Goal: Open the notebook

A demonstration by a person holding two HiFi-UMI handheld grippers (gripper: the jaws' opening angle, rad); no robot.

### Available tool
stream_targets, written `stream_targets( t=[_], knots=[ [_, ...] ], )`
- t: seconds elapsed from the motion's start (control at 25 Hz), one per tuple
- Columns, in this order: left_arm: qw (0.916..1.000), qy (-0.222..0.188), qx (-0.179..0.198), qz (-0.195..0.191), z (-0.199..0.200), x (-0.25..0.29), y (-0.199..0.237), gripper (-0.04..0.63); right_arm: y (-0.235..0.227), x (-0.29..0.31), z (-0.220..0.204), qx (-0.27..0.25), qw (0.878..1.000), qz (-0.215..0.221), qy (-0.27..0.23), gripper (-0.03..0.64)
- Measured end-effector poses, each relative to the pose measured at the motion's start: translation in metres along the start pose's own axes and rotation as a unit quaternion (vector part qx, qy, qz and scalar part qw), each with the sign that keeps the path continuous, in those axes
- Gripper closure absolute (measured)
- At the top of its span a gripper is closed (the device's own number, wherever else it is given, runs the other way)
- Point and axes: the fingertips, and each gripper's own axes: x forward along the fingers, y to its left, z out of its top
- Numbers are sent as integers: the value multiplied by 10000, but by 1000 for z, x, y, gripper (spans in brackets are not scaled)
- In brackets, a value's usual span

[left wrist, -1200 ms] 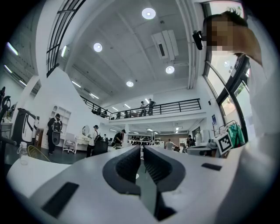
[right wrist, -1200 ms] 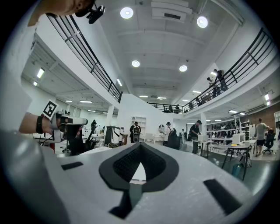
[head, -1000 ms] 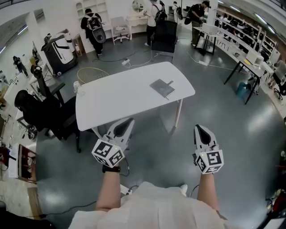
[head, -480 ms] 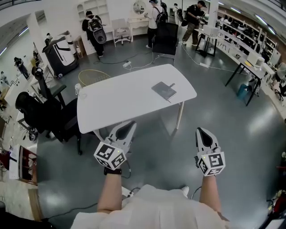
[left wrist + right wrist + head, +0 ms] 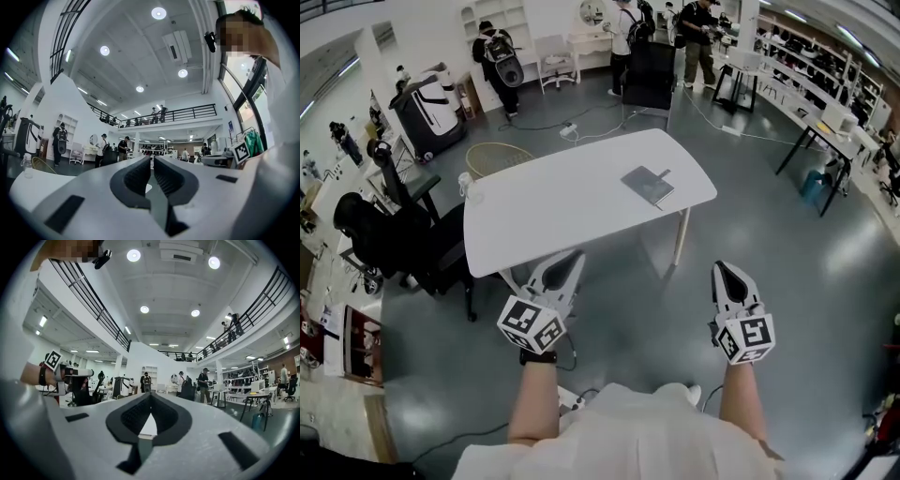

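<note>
Notebook (image 5: 647, 185) lies shut near the table's (image 5: 534, 216) far right corner. Both grippers are held off its near edge, empty: left gripper (image 5: 570, 258) barely parted, right gripper (image 5: 725, 270) closed

White table (image 5: 562, 206) w/ notebook (image 5: 647, 185)

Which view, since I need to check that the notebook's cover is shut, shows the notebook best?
The head view. It shows the whole notebook from above, lying flat and apparently closed near the right end of the white table. Neither gripper view shows the notebook; each looks low across the room.
</note>
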Motion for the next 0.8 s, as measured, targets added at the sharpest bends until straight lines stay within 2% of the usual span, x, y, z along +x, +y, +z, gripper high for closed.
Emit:
stream_targets(
  t=[0.16,0.48,0.8],
  knots=[
    [9999,68,-24,-86,-9,8,-2,571,-3,-3,-9,-54,9999,-67,98,612],
    [9998,113,-75,-151,-21,46,-6,571,-38,9,-15,-58,9998,-132,119,612],
    [9998,163,-90,-98,-34,111,-3,572,-91,44,-25,-42,9998,32,190,598]
  ],
)
